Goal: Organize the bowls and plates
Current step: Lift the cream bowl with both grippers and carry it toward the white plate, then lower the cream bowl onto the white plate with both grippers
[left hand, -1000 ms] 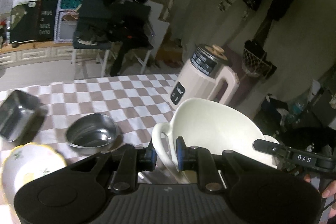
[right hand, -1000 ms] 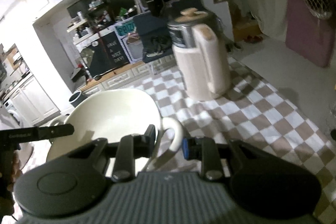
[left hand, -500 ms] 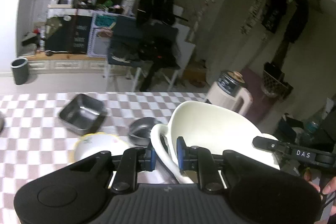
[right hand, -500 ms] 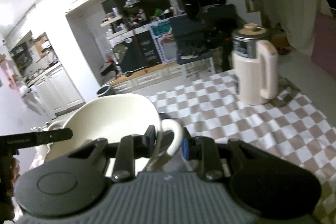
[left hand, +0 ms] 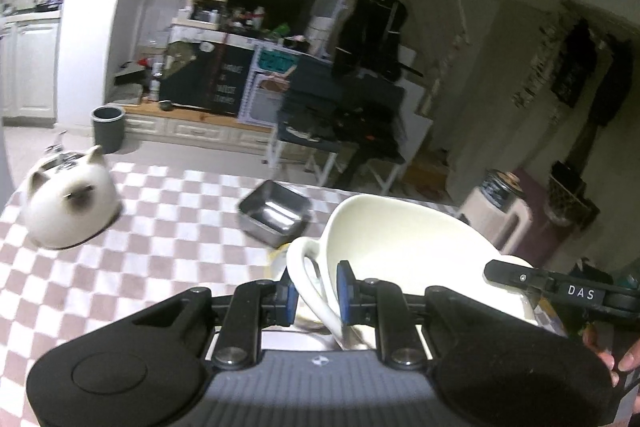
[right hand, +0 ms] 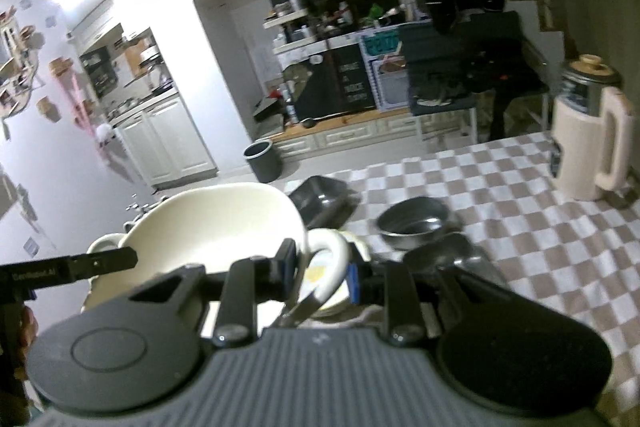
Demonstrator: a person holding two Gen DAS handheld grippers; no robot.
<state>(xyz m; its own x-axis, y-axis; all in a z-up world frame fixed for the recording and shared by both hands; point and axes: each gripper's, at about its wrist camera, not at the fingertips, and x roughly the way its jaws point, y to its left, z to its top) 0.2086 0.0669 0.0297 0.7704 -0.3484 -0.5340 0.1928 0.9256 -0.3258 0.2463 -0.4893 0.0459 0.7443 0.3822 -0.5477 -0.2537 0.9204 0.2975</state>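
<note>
Left wrist: both grippers on cream bowl (left hand: 400, 239) handles, w/ bowl aloft.

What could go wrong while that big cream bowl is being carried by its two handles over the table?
Each of the fingers pinches only a thin loop handle of the cream bowl, so it could slip or tip. Held low, it might also knock the yellowish plate or the round steel bowl beneath.

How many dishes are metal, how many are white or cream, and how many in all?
Metal: 3 – square tin, round bowl, dish nearer the right gripper.
White or cream: 2 – big two-handled bowl, plate under it.
Total: 5
</note>
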